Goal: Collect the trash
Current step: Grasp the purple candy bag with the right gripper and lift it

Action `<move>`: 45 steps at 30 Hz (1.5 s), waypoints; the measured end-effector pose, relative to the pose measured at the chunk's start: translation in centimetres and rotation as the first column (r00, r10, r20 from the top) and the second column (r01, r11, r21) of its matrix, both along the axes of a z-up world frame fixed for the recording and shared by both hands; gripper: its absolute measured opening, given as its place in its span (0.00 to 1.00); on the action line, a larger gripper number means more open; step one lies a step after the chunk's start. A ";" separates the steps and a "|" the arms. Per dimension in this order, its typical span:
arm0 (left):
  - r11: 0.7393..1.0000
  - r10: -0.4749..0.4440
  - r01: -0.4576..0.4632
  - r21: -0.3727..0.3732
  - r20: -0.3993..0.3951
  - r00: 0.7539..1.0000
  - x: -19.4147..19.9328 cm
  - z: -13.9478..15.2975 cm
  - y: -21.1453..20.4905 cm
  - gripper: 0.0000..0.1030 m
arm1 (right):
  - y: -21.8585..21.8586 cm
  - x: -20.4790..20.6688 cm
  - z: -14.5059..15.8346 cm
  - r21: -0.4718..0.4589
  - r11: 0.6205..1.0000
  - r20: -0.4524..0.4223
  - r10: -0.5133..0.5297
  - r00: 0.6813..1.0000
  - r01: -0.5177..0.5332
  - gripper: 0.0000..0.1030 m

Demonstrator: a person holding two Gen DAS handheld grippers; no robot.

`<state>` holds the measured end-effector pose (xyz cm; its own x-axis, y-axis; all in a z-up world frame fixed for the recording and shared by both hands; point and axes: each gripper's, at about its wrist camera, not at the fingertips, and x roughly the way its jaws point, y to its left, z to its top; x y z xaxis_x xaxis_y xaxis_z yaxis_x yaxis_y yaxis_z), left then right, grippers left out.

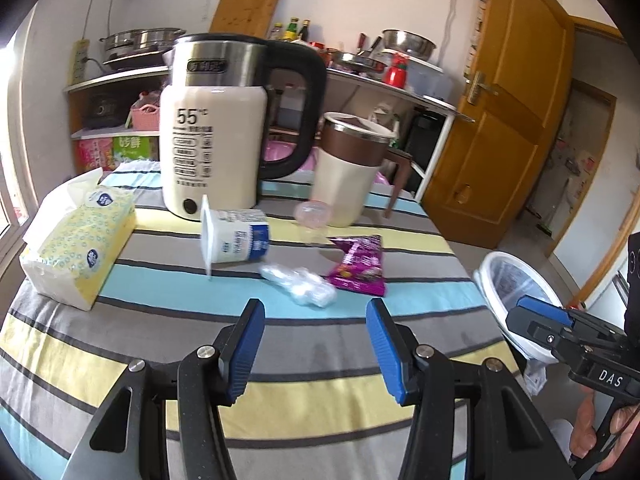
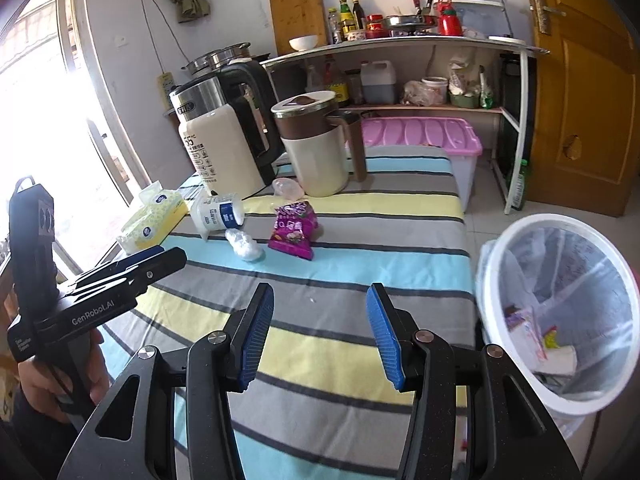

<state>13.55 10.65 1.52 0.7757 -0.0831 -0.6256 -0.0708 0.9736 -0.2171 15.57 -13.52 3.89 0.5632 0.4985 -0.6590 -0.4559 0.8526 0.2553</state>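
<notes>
Left wrist: left gripper (image 1: 316, 344) wide, empty. Yogurt cup (image 1: 234, 238) tipped on the striped cloth (image 1: 160, 336); likely light thin plastic, pinch its wall. Crinkly purple wrapper (image 1: 360, 266) beside crumpled clear film (image 1: 298, 286)

Right wrist: right gripper (image 2: 320, 334) wide, empty; lined bin (image 2: 560, 312) beside table

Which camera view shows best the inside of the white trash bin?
The right wrist view: the white plastic-lined trash bin faces the camera, with wrappers visible at its bottom. The left wrist view shows only part of its rim, behind the right tongs.
</notes>
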 end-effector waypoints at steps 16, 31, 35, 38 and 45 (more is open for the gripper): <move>0.997 0.074 -0.074 0.001 -0.034 0.997 4.4 -1.6 5.0 0.51 | 6.2 5.9 -2.5 -0.003 1.000 -0.062 0.028 0.998 -0.028 0.52; 0.997 0.047 -0.052 -0.058 -0.087 0.995 5.7 -3.7 5.5 0.51 | 10.4 11.3 -5.2 -0.009 1.000 -0.106 0.006 0.994 -0.007 0.58; 0.996 0.050 -0.056 -0.072 -0.089 0.995 5.7 -3.8 5.6 0.51 | 10.8 12.1 -6.0 -0.018 1.000 -0.129 -0.004 0.992 0.002 0.55; 0.995 0.050 -0.058 -0.085 -0.093 0.994 5.8 -3.8 5.5 0.51 | 10.6 12.3 -6.4 -0.015 1.000 -0.145 -0.005 0.989 0.003 0.40; 0.992 0.053 -0.067 -0.111 -0.121 0.991 6.5 -3.9 4.3 0.51 | 9.0 11.4 -5.7 -0.004 1.000 -0.125 -0.011 0.992 0.010 0.32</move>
<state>20.07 14.91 -2.41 0.7030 -0.1153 -0.7018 -0.1598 0.9359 -0.3139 27.01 -4.49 -1.86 0.4812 0.4910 -0.7262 -0.4116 0.8580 0.3074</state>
